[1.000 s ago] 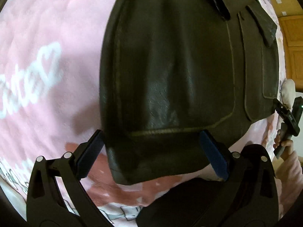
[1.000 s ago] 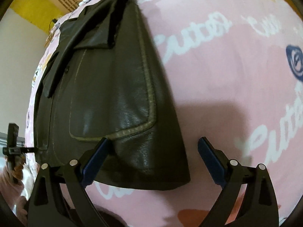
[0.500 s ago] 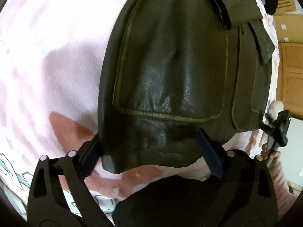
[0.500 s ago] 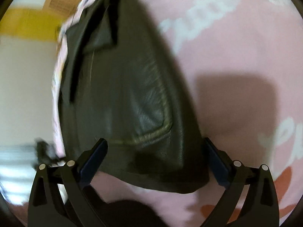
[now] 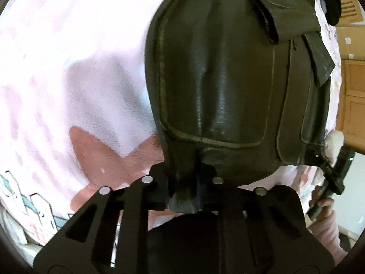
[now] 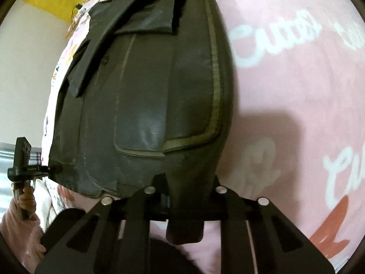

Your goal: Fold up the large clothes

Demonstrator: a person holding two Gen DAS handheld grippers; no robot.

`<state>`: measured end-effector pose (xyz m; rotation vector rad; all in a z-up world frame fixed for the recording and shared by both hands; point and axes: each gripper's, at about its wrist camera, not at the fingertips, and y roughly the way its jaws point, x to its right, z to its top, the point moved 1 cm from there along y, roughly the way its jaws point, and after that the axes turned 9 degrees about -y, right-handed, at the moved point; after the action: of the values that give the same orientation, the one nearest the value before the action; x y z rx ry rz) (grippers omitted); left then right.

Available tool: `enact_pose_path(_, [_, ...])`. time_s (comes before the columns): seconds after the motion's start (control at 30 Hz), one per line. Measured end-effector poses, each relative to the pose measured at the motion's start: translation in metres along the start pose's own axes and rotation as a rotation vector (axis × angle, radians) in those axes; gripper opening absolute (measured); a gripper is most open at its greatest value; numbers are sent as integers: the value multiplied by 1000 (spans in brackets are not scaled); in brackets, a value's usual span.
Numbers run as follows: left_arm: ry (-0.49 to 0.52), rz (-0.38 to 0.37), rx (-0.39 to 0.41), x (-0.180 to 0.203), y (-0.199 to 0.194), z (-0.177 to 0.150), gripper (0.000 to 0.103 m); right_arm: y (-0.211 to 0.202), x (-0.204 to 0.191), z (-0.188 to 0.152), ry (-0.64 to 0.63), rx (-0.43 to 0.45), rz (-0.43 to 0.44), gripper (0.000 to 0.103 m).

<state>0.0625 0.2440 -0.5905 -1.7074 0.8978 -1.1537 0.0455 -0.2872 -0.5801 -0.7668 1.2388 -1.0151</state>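
A dark leather jacket (image 5: 223,86) lies spread on a pink blanket (image 5: 75,73) printed with white script lettering and a red shape, its bottom hem gathered at both near corners by two hand-held grippers. The left gripper (image 5: 184,191) is closing, its jaws clamped on a bunched fold of the hem just below a stitched patch pocket (image 5: 216,105). The right gripper (image 6: 184,203) is closing too, its jaws pinching a thick pleat of the hem, the end of which pokes out beneath the jaws. In the right wrist view the jacket's collar (image 6: 146,9) and a flap lie at the far end, near a yellow and white wall (image 6: 29,36). Each wrist view catches the opposite tool at the frame's edge, gripped by a hand (image 6: 26,197) in a pink fleecy sleeve (image 6: 16,230). Wooden cabinet doors (image 5: 353,105) stand beyond the blanket in the left wrist view.
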Motion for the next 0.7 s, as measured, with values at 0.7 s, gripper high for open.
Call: enact_pose_path(0.7, [228, 70, 396, 50, -179, -110, 3, -169, -36, -47, 178, 330, 369, 4])
